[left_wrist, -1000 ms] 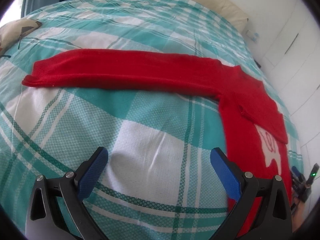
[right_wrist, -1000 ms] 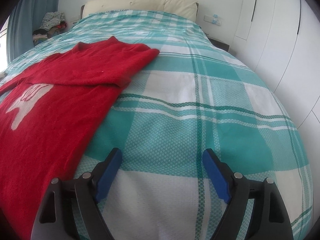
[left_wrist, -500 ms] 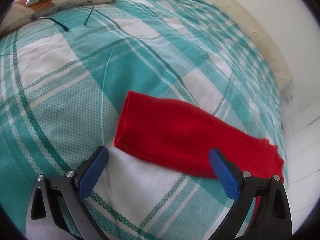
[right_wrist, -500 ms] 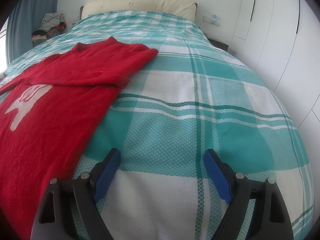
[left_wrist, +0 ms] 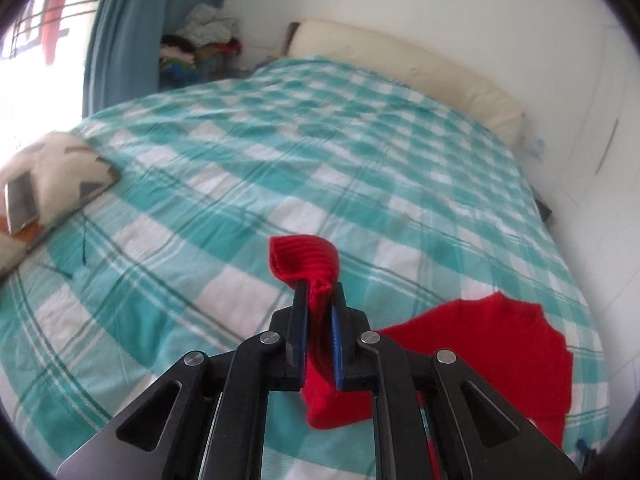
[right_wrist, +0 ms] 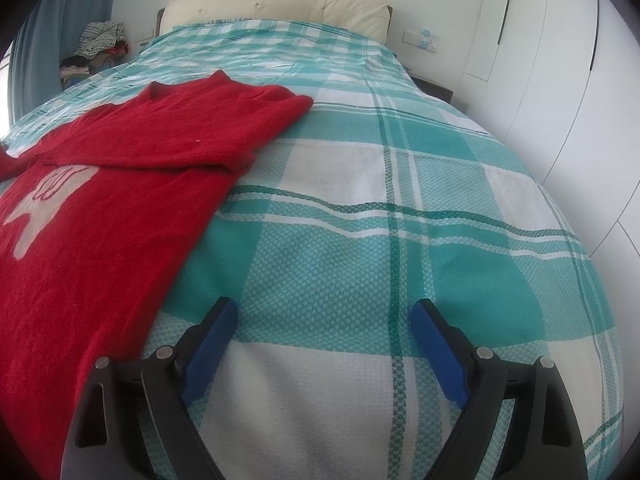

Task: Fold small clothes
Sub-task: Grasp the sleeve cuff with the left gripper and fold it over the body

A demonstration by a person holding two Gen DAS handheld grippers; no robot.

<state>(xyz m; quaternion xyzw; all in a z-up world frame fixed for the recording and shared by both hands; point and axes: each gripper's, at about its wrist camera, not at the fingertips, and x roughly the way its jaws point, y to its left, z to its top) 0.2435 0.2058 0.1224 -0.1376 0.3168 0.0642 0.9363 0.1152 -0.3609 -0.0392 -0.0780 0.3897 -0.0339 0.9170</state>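
White walls and white wardrobe doors (right_wrist: 552,92) surround a bed (right_wrist: 400,220) covered with a teal and white checked sheet, with a cream padded headboard (right_wrist: 280,4) at the far end. At the left side hang blue curtains (left_wrist: 120,40), and a heap of mixed clothes (left_wrist: 200,46) stands in the corner. A patterned cushion (left_wrist: 56,176) lies on the left edge of the bed with a flat device on it, hard to make out.

The left gripper (left_wrist: 319,300) has its fingers pressed together on the ribbed cuff of the sleeve (left_wrist: 304,258) of the red knitted sweater (right_wrist: 100,220), lifted above the sheet. The sweater body lies flat on the bed, its other sleeve folded over the chest, above a white knitted figure (right_wrist: 40,200) that is partly cut off. The right gripper (right_wrist: 324,348) is spread wide over bare sheet, just beside the sweater edge, holding nothing.
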